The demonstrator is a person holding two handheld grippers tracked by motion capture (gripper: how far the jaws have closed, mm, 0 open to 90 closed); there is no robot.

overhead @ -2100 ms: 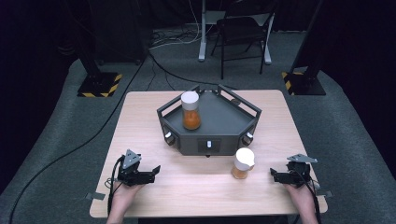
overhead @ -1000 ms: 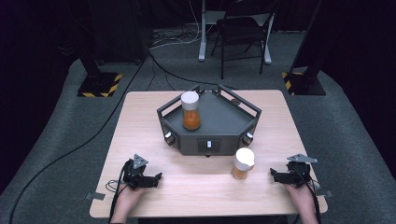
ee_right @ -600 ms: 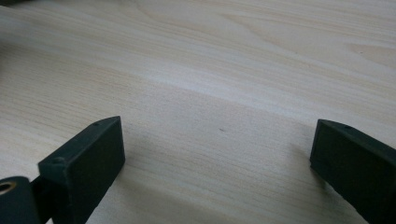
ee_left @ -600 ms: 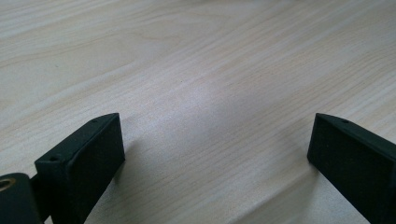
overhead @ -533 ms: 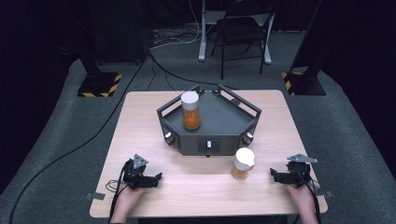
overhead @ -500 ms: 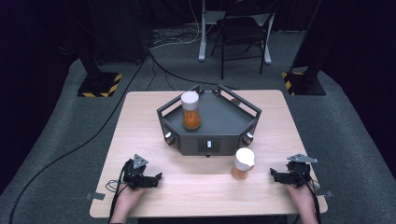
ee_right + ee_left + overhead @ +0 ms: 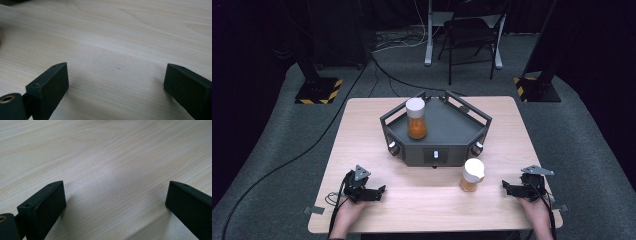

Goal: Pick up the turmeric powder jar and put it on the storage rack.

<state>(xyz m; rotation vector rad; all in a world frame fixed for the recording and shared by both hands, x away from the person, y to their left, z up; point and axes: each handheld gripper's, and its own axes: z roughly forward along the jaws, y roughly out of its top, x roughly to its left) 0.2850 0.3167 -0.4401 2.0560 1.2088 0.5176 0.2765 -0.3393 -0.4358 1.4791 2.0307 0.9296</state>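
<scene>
jar (image 7: pixel 472 175): white-lidded, orange-filled, standing upright on the table (image 7: pixel 362 125) just in front of the dark tray (image 7: pixel 452 125) | right gripper (image 7: pixel 508 188): jaws spread, having just been closing slightly, nothing between | left gripper (image 7: pixel 379 190): spread, resting as before | gripper views: showing bare wood grain.

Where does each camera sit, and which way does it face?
High view: above the person's side, looking forward and down on the table, tray, two jars; both hands and grippers show.
Left gripper view: on the left gripper, facing bare tabletop; open jaws.
Right gripper view: on the right gripper, likewise.
All share the wooden tabletop.
</scene>
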